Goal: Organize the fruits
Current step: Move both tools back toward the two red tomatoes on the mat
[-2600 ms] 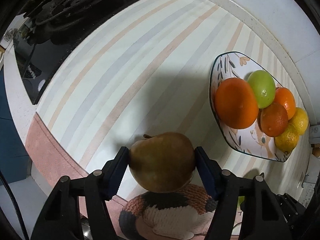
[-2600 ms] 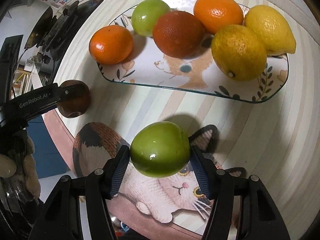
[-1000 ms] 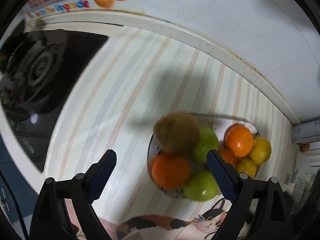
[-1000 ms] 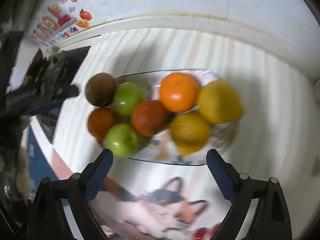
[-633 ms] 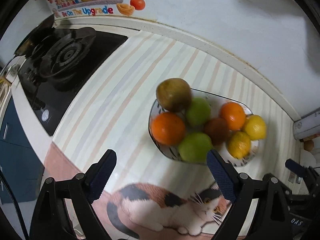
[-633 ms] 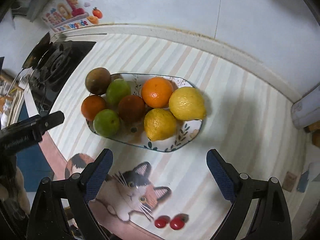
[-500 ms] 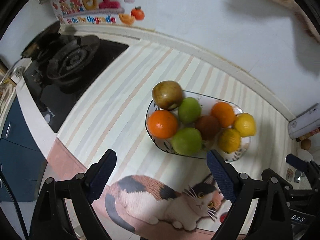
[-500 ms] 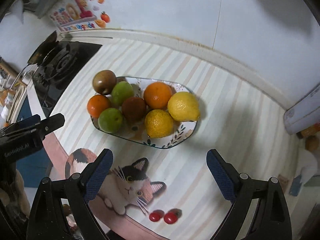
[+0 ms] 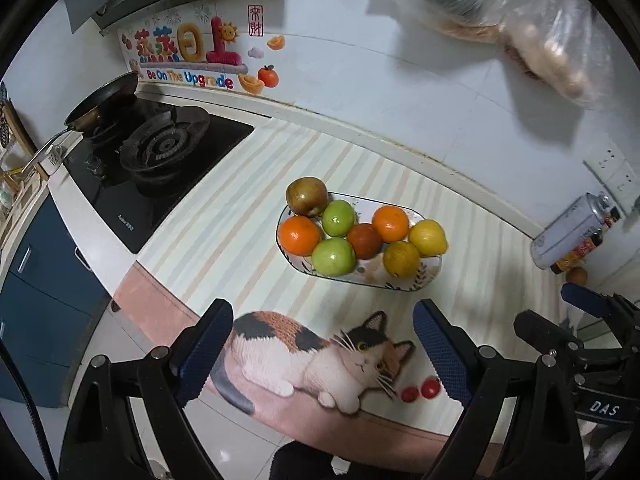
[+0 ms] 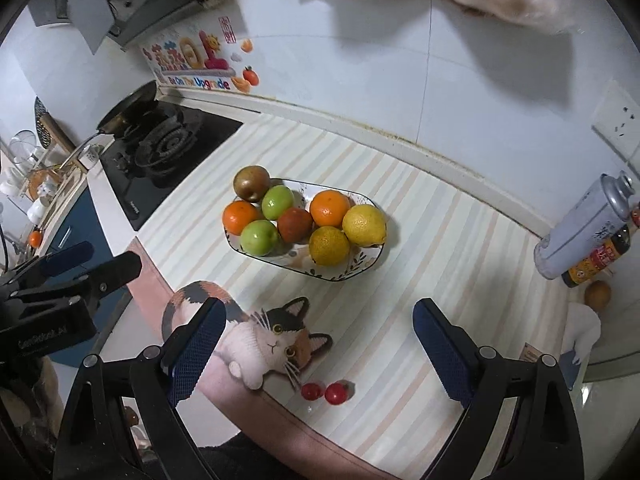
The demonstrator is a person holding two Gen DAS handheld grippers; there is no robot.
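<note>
Home kitchen. Evidence: gas hob (image 9: 160, 152) w/ frying pan (image 9: 100, 104) far left, tiled wall, range hood (image 10: 120, 12) above, blue cabinets (image 9: 36, 280) below tabletop (image 9: 224, 220), sauce bottle (image 10: 596, 260) right.

Both wrist cameras look down from high and well back past the front edge of the striped surface (image 9: 240, 216) toward the tiled back wall, the left further left, sharing the patterned oval fruit plate (image 9: 430, 276) (image 10: 370, 266).
</note>
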